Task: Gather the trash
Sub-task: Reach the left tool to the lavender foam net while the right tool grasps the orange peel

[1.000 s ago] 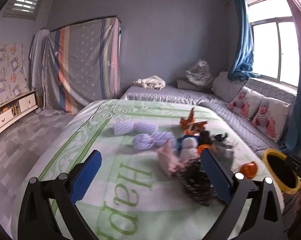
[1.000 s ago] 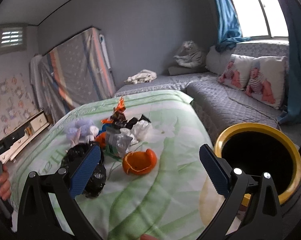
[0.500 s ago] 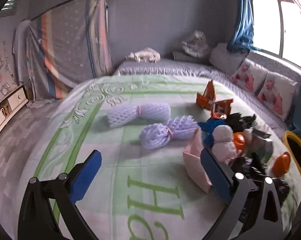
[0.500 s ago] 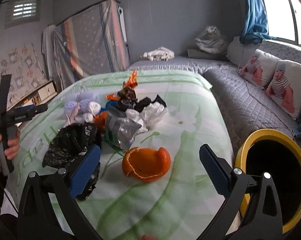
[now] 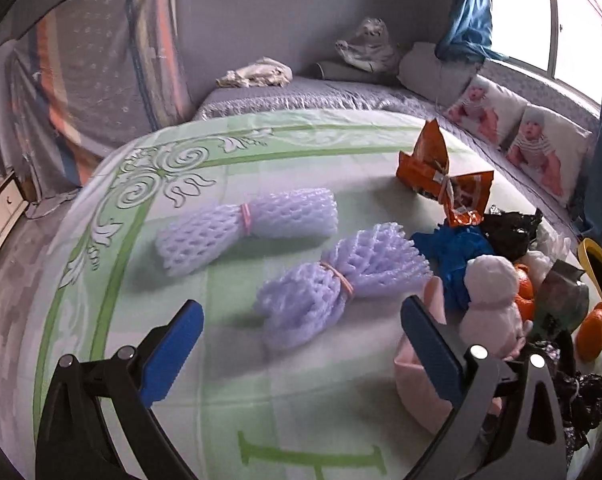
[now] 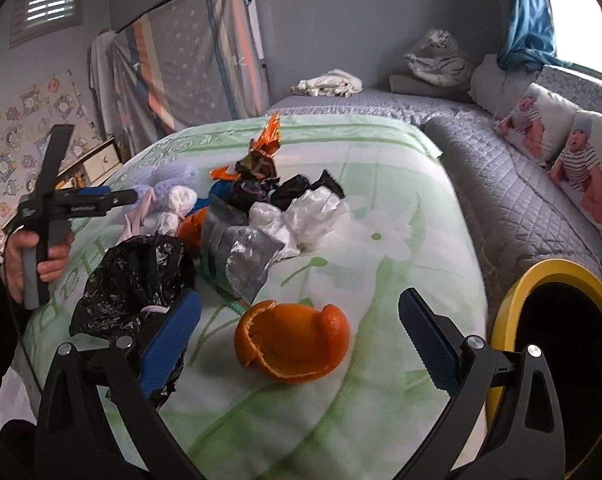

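From my left wrist camera, my left gripper (image 5: pixel 301 332) hangs spread wide and empty over the green bedspread (image 5: pixel 229 184). Two lavender foam nets lie mid-bed, each cinched by a rubber band: the far one (image 5: pixel 249 224) lies flat, the near one (image 5: pixel 341 276) sits between my fingers in the frame. Toward the bed's right edge the trash crowds together: one orange snack wrapper (image 5: pixel 441 176), a blue crumple (image 5: pixel 453 252), a white tissue ball (image 5: pixel 491 296), and a pink piece (image 5: pixel 417 380) half hidden behind my right finger. Black plastic (image 5: pixel 513 228) and bits of orange peel (image 5: pixel 591 332) show only in part behind the heap. The yellow bin (image 5: pixel 597 264) is cut off at the frame edge, only a sliver of rim visible.

From my right wrist camera, my right gripper (image 6: pixel 299 344) is likewise spread and holds nothing. One orange peel cup (image 6: pixel 293 344) lies between my fingers in the frame, near the bed's right edge. A black plastic bag (image 6: pixel 133 280) lies partly behind my left finger. Beyond it sit one silver foil pouch (image 6: pixel 241 256), white plastic (image 6: pixel 305 216), and the snack wrapper (image 6: pixel 265 148) upright at the back; the pieces beneath are too tangled to count. The yellow-rimmed bin (image 6: pixel 509 308) stands just beside the bed's right edge, partly cut off. My left hand (image 6: pixel 33 256) grips the other gripper's handle over the bed's left side.
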Motion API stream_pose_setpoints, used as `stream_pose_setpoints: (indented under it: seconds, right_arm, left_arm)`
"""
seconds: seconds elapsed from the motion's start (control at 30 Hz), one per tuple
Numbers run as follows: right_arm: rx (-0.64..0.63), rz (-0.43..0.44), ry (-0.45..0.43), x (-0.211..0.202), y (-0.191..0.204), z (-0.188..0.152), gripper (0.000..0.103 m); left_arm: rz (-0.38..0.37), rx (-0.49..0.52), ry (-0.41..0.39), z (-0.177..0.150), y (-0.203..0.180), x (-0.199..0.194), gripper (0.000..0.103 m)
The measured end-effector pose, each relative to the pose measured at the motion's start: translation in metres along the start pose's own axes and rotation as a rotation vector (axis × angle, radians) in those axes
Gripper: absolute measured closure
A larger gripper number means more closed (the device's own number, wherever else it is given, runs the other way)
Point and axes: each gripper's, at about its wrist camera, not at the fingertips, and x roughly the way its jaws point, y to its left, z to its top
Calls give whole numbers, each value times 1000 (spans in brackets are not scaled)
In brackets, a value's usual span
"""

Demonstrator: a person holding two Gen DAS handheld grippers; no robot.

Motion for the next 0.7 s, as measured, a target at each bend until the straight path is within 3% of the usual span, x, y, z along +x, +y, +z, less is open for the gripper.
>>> stream_pose_setpoints:
  seconds: [0.33, 0.5, 0.7]
  right_arm:
    - [22, -2, 69, 21, -10, 2, 9]
    - [27, 4, 103, 30, -12, 0, 16]
    - [46, 32, 118, 36, -16, -1, 20]
  left_arm:
    - [-67, 43, 30, 5, 0, 20, 11]
    - [-72, 82, 56, 4, -3, 30, 16]
    - [-104, 73, 86, 11, 1, 44, 34]
